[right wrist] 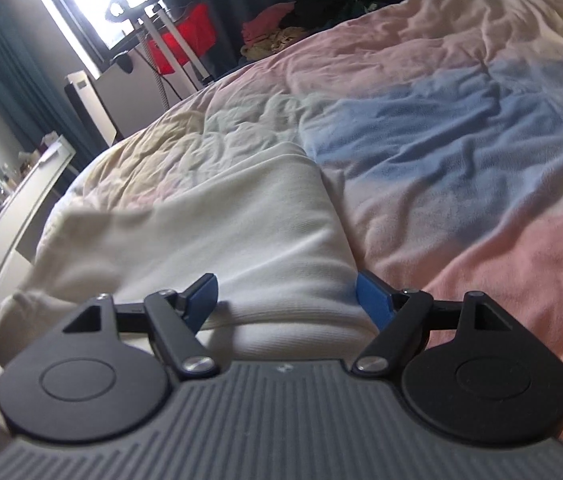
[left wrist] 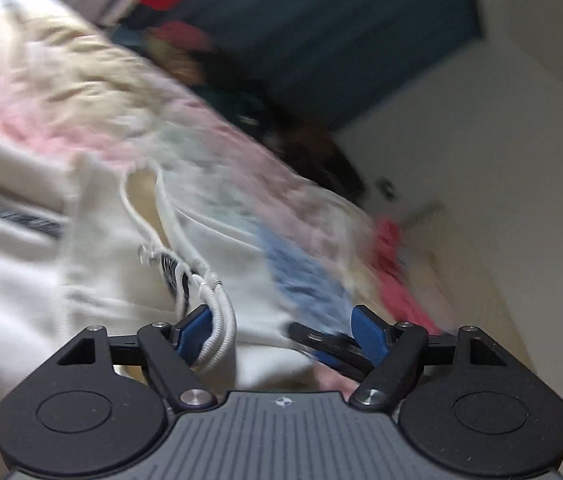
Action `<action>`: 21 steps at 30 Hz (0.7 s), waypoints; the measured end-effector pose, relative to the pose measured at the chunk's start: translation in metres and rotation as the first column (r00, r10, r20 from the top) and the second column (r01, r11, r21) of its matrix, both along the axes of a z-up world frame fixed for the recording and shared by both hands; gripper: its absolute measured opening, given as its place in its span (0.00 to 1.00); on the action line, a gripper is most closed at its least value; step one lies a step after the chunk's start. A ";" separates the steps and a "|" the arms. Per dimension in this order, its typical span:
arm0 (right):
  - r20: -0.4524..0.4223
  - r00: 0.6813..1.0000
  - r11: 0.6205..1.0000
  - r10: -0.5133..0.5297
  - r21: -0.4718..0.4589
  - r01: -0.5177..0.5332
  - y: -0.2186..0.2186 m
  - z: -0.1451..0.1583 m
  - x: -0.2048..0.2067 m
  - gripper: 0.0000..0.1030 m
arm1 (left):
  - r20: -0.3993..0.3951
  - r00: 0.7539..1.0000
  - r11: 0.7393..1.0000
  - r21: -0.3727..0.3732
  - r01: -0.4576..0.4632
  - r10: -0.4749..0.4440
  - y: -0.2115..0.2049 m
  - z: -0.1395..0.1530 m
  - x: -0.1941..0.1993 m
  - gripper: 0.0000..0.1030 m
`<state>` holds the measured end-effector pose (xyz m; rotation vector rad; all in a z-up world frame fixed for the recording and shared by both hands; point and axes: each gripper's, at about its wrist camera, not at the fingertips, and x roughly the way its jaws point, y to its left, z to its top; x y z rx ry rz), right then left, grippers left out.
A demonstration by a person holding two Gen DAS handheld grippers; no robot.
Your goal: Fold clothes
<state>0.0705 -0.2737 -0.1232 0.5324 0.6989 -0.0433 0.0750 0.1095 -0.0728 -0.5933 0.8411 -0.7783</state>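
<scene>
A white hoodie with drawstrings and dark lettering lies on a pastel bedspread. The left wrist view is motion-blurred. My left gripper is open, with the hoodie's neck and a coiled drawstring by its left pad. The other gripper's blue-padded tip shows near its right pad. In the right wrist view, my right gripper is open over a ribbed white part of the hoodie, which lies between the pads.
The bedspread is pink, blue and cream. A pile of dark and red clothes lies at its far end. A white cabinet, a stand with a red bin and a bright window stand beyond the bed.
</scene>
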 end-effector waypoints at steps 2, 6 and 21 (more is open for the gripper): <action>0.004 1.000 1.000 -0.002 -0.001 0.002 0.001 0.001 0.000 0.77 | -0.037 0.998 0.996 0.074 -0.057 0.060 0.000 -0.011 0.003 0.74; 0.035 0.999 1.000 0.008 -0.017 -0.008 0.005 0.005 0.000 0.77 | -0.002 0.996 0.960 0.266 -0.090 0.094 -0.009 -0.017 -0.002 0.77; 0.121 0.902 0.909 0.416 -0.079 -0.409 0.106 0.067 0.086 0.72 | -0.055 0.987 0.950 0.286 -0.126 0.148 -0.007 -0.025 0.000 0.65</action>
